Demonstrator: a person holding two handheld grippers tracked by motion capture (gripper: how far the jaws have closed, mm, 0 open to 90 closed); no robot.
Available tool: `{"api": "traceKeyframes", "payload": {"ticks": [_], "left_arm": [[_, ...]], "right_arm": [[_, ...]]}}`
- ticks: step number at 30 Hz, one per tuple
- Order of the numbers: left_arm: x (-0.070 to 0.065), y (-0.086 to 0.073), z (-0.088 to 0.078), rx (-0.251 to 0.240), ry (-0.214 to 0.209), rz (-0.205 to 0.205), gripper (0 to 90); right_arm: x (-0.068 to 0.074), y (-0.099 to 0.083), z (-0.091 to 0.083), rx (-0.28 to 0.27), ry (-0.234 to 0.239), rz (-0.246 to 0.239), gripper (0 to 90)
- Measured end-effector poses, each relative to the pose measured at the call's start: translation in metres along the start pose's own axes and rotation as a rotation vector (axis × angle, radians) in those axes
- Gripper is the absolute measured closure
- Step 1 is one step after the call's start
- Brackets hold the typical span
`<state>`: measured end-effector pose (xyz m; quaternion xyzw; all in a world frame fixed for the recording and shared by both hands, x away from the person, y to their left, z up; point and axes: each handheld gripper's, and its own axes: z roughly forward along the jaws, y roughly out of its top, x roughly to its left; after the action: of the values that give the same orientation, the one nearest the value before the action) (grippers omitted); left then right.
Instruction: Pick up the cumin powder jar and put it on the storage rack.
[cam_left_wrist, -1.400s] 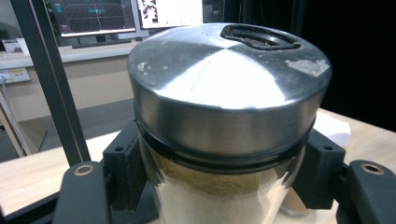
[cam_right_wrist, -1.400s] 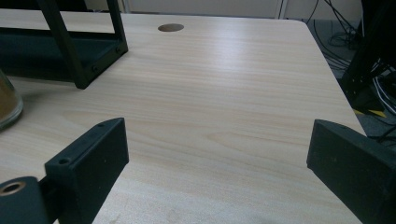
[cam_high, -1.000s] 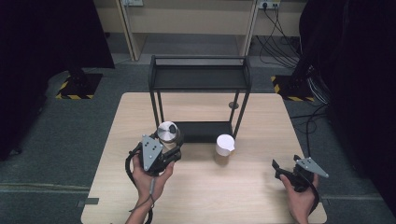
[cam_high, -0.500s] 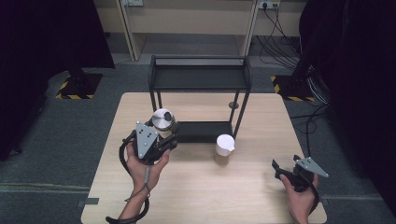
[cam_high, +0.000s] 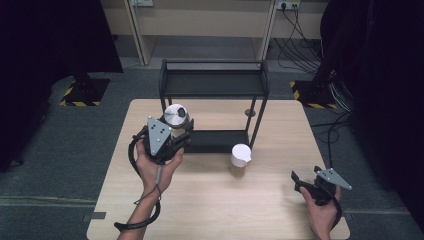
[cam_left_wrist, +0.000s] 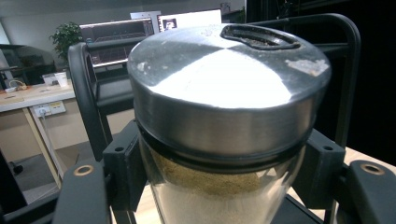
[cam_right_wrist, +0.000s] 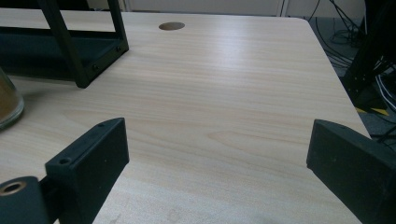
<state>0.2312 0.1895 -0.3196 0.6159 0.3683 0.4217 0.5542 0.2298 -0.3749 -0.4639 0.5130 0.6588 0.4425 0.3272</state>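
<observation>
Jar in the left gripper, shelf rack at its 1 o'clock

High view: left gripper clamps the upright jar beside the rack; right gripper gapes empty at 4 o'clock.
Left gripper view: pads pinch the glass under the lid.
Right gripper view: jaws apart over bare table.

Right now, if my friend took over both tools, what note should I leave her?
Left tool: shut on the spice jar with the metal lid, held up off the table in front of the black rack.
Right tool: open, nothing between its jaws, resting low near the table's right edge.
A second jar with a white lid stands on the table beside the rack.
Done: first jar picked up.
Left: probably set it on the rack, then fetch the white-lidded jar.
</observation>
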Motion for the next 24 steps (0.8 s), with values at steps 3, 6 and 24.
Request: {"api": "traceKeyframes", "payload": {"ticks": [3,6,24], "left_arm": [[0.000,0.006,0.001,-0.006,0.002,0.003,31.2],[0.001,0.011,0.003,-0.012,0.004,0.002,31.2],[0.007,0.039,0.008,-0.039,0.001,0.002,31.2]], "right_arm": [[0.000,0.000,0.000,0.001,0.000,0.000,5.8],[0.000,0.000,0.000,0.002,0.001,0.001,5.9],[-0.002,0.001,0.001,0.007,0.010,0.002,6.0]]}}
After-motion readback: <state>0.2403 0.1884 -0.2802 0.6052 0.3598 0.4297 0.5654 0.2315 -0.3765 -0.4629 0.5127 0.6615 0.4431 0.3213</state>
